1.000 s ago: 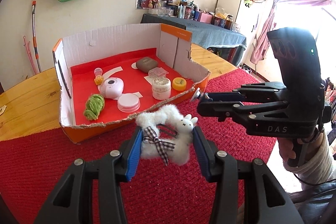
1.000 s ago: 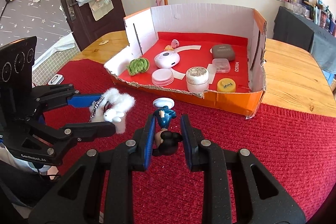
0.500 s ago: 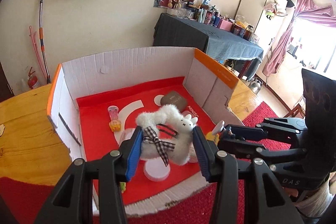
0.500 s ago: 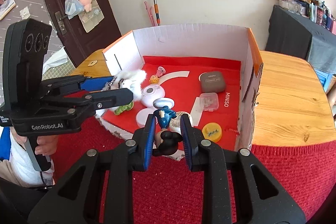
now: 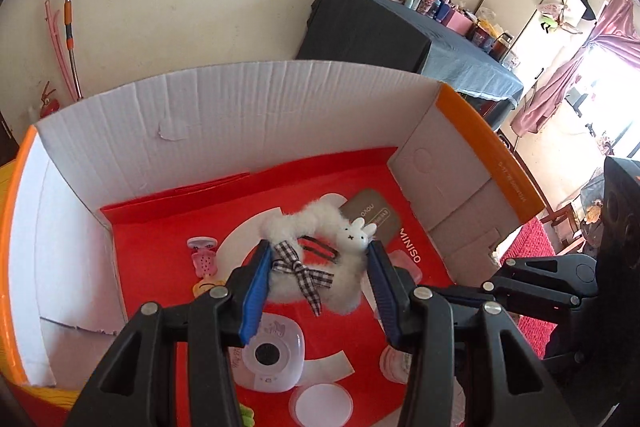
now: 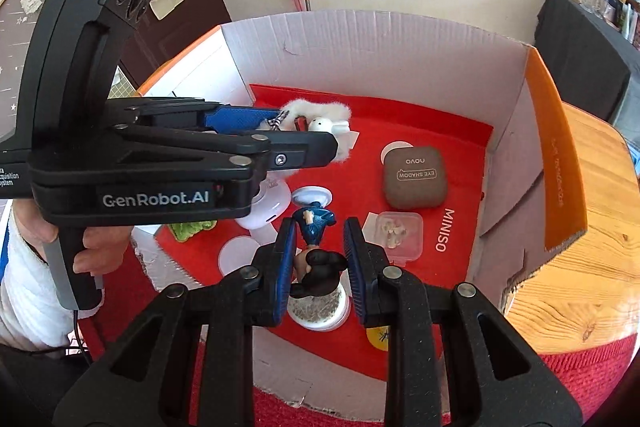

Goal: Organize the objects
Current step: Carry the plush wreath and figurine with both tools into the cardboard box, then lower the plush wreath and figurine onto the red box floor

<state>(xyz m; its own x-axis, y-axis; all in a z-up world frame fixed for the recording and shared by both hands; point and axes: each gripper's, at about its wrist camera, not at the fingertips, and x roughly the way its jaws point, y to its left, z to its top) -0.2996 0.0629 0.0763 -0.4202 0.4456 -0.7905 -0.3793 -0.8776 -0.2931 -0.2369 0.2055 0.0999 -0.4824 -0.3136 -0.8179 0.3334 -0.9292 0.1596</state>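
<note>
Our left gripper [image 5: 316, 283] has its fingers clamped on the fluffy white bunny hair tie [image 5: 320, 259], held above the red floor of the cardboard box [image 5: 240, 107]. Our right gripper [image 6: 318, 259] has its fingers pressed on a small blue figurine [image 6: 314, 227], over a round jar [image 6: 318, 311] inside the same box.

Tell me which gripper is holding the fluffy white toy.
The left gripper: its blue pads clamp the fluffy white bunny plush with checked bow. The right gripper holds a blue-dressed, dark-haired figurine.
</note>
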